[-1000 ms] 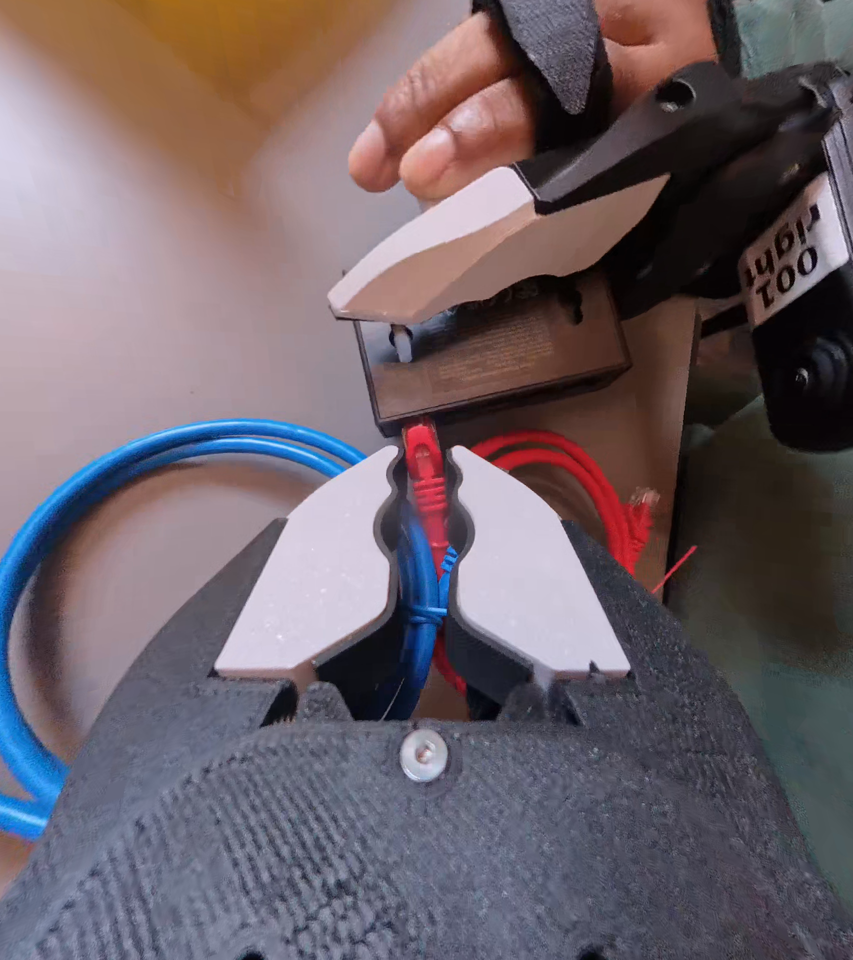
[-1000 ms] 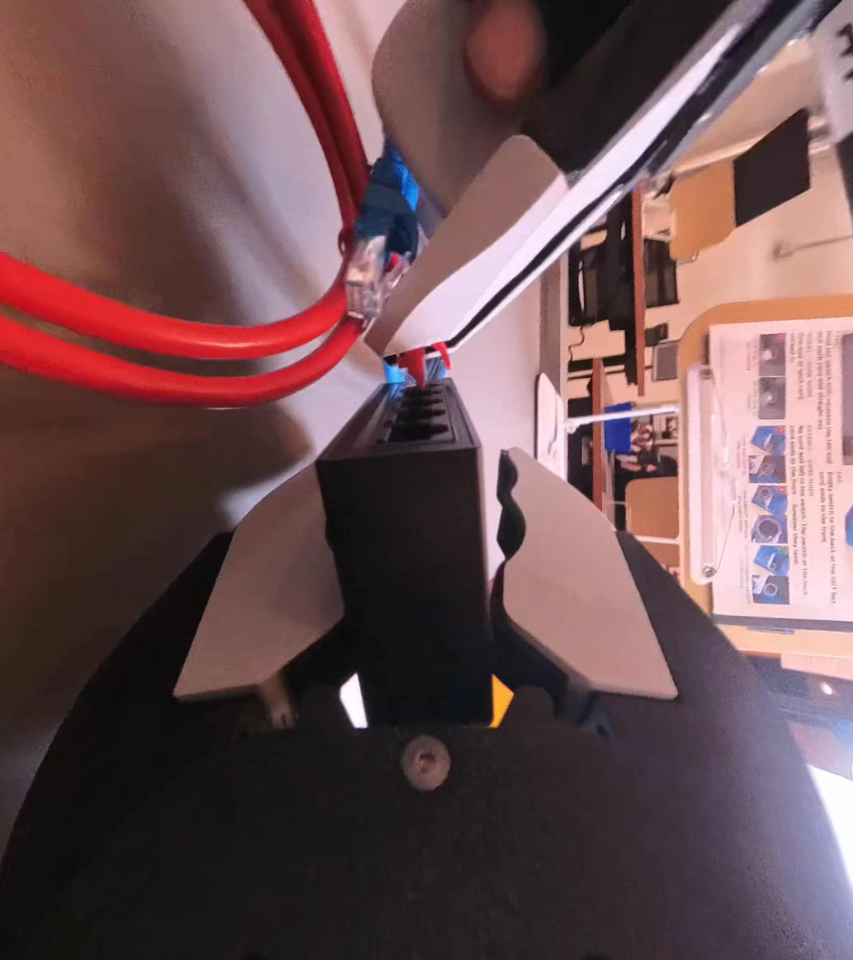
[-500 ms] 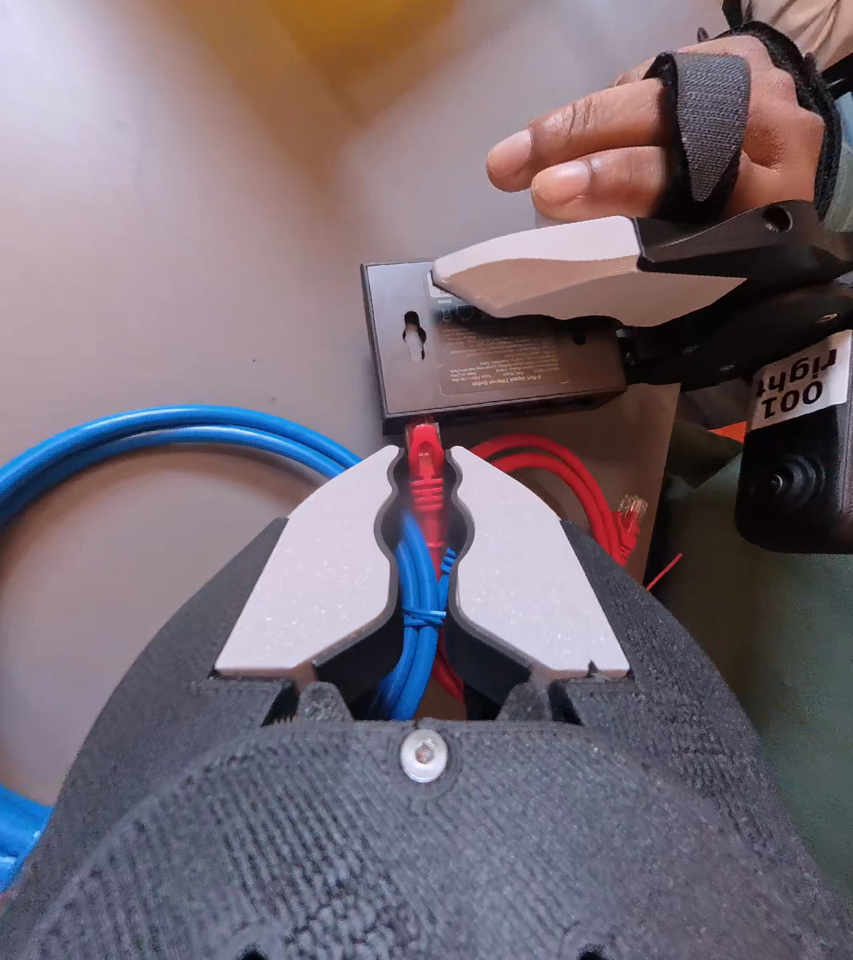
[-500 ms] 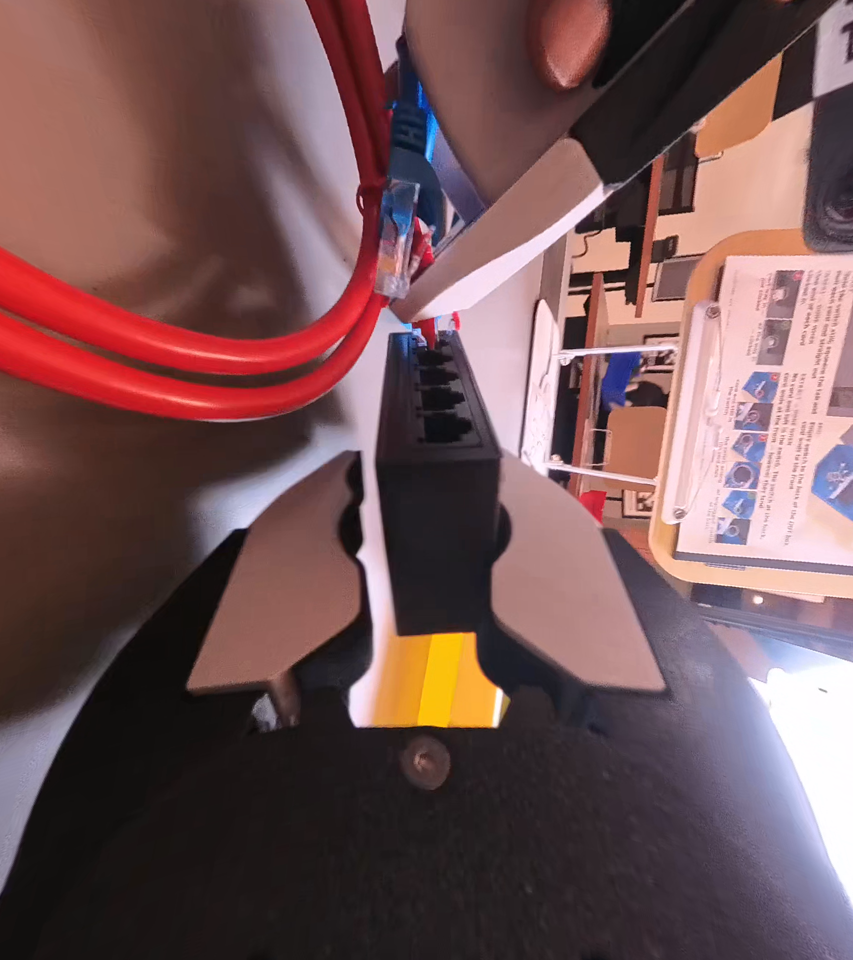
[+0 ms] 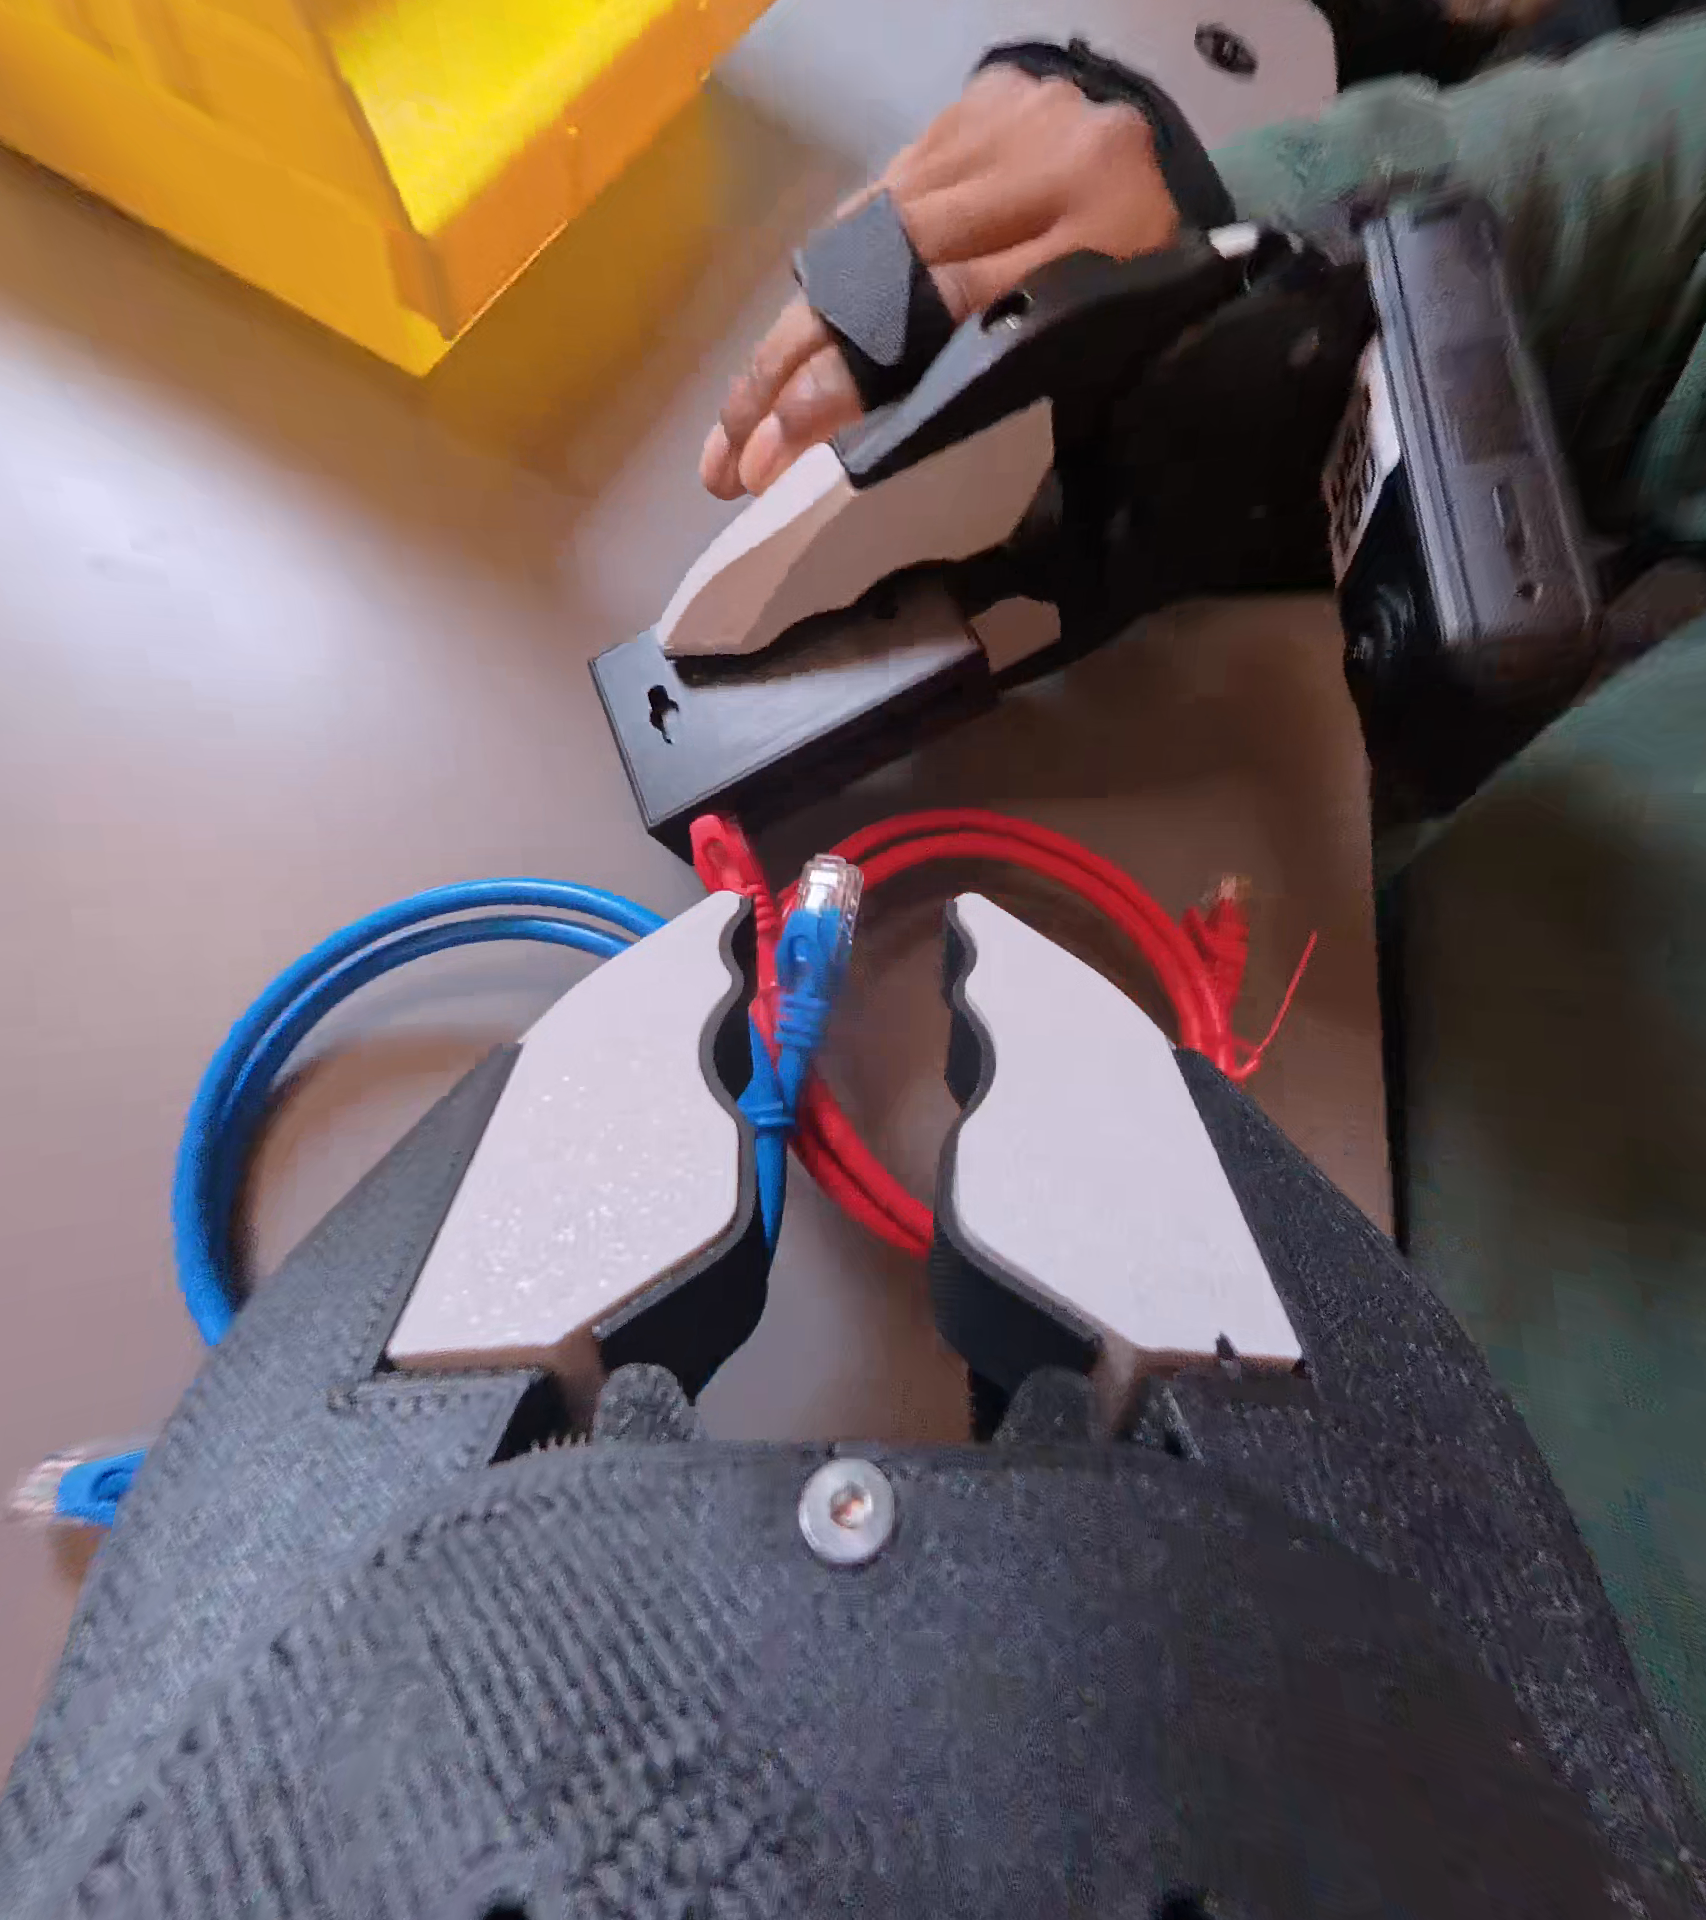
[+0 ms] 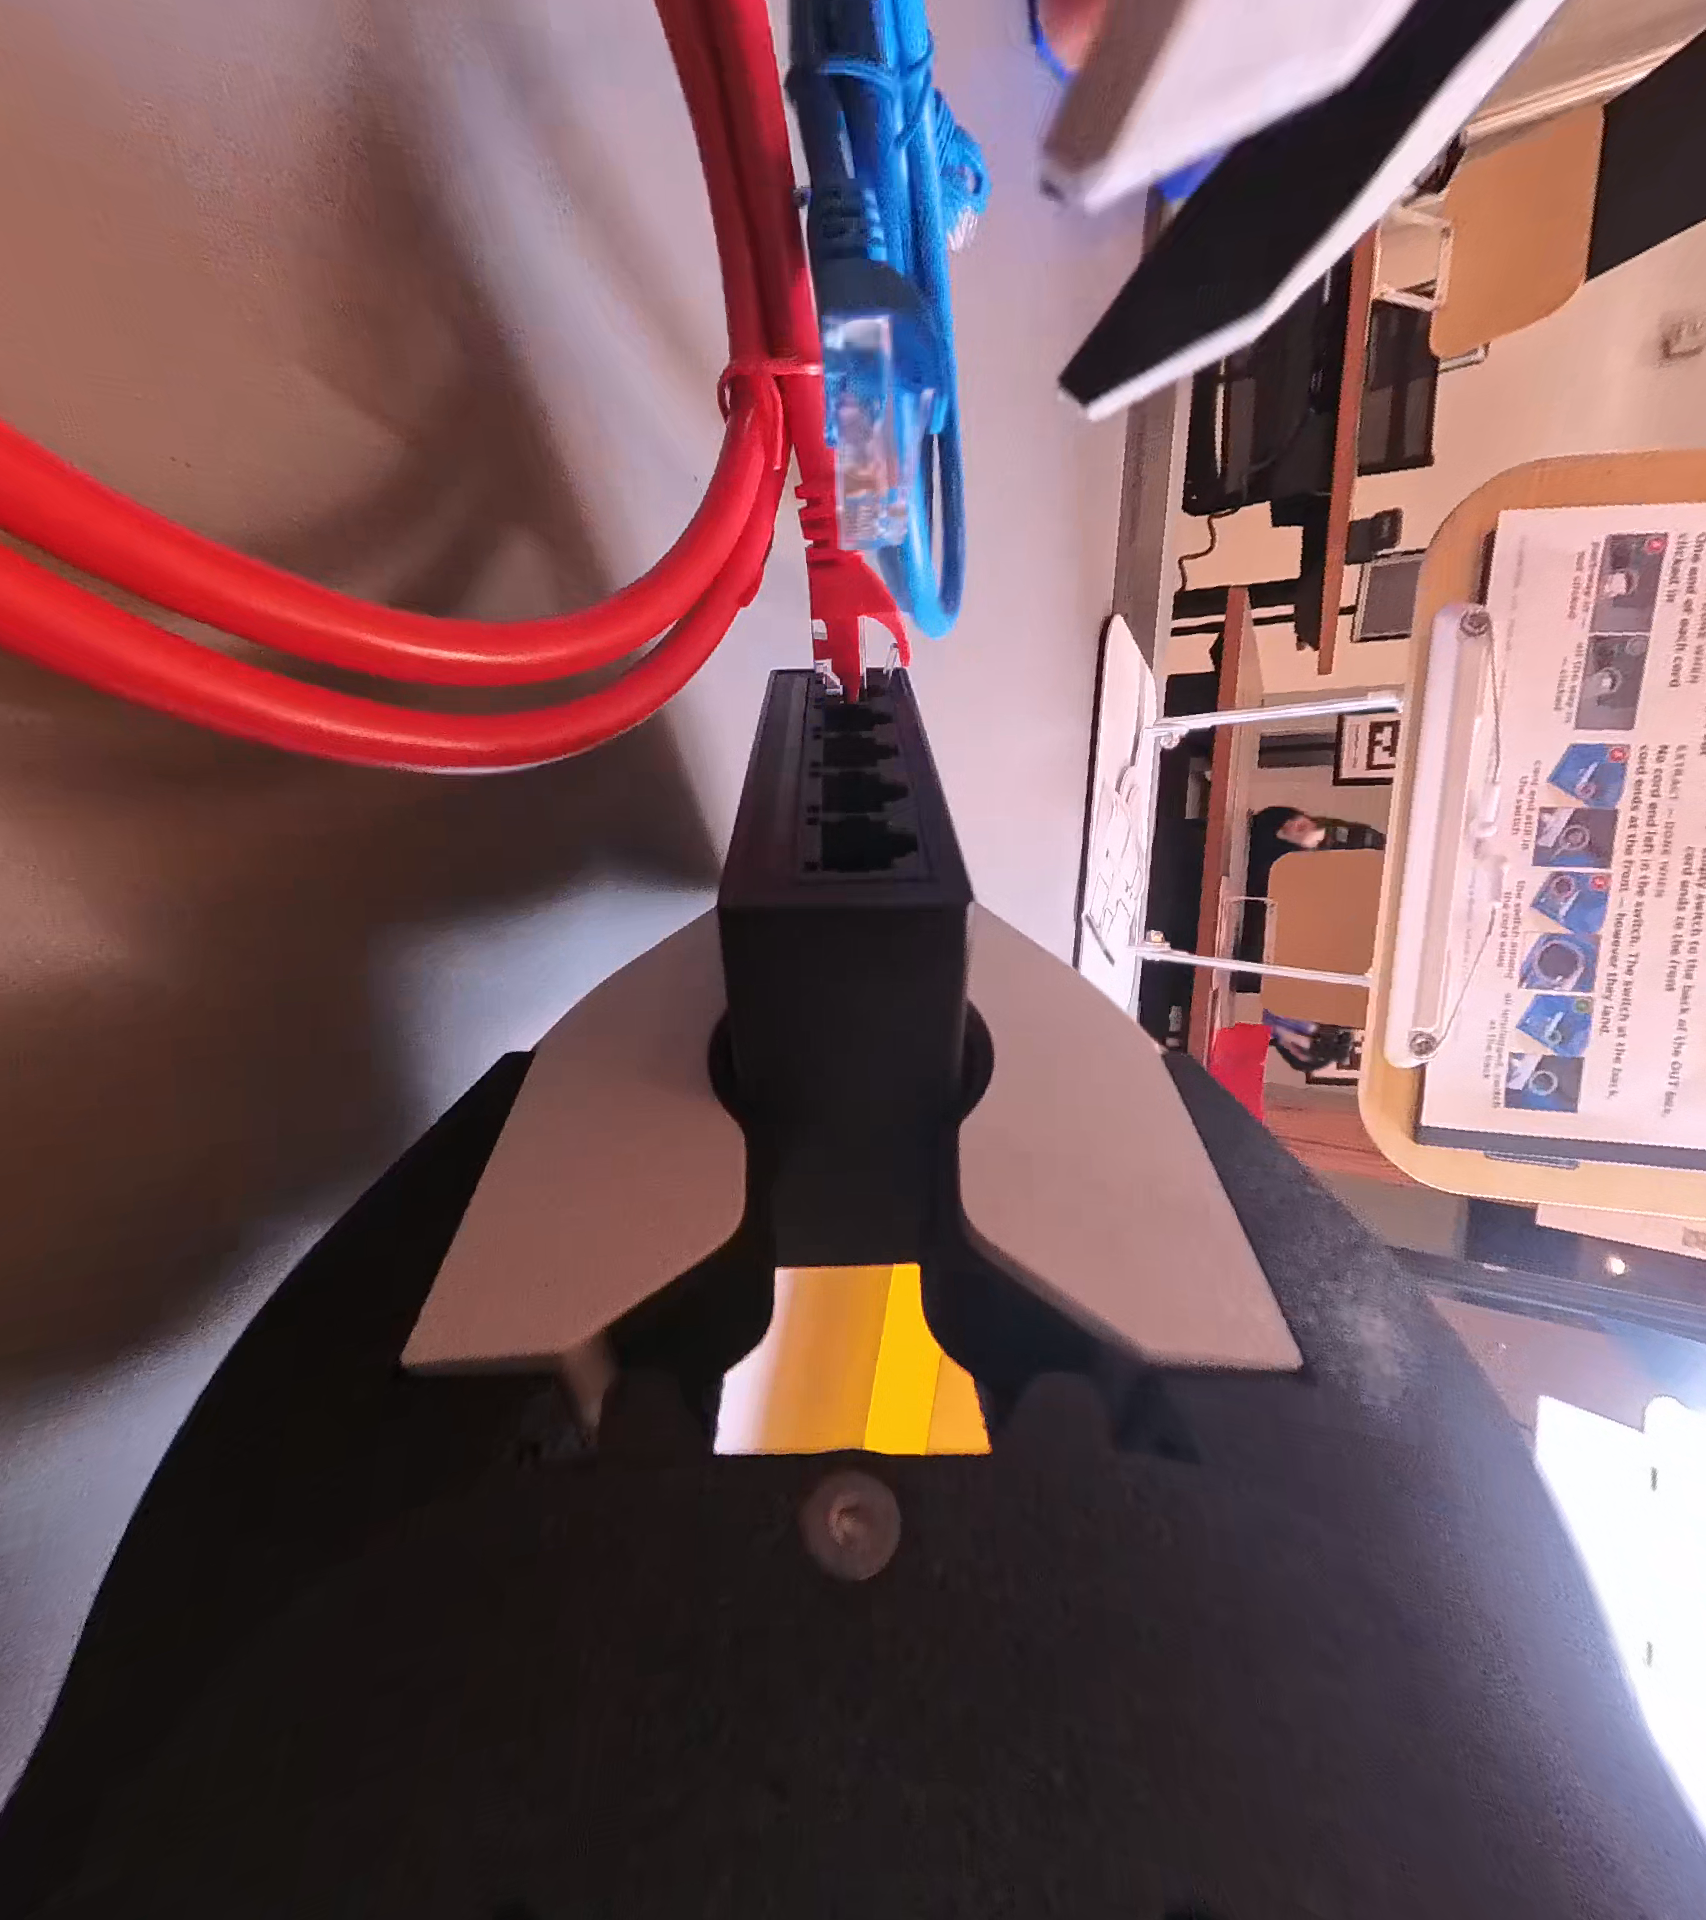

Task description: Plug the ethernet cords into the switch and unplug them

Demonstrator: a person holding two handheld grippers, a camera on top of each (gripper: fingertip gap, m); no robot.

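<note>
At the switch (image 6: pixel 844 997), right gripper (image 6: pixel 844 1049) clamped on its body; red cord (image 6: pixel 854 608) plugged in; left gripper (image 5: pixel 844 935) apart around the loose blue plug (image 5: pixel 823 914), not yet inserted.

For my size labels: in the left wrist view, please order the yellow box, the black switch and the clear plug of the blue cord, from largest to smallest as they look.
1. yellow box, cut off by the frame
2. black switch
3. clear plug of the blue cord, smallest though nearest the camera
</note>
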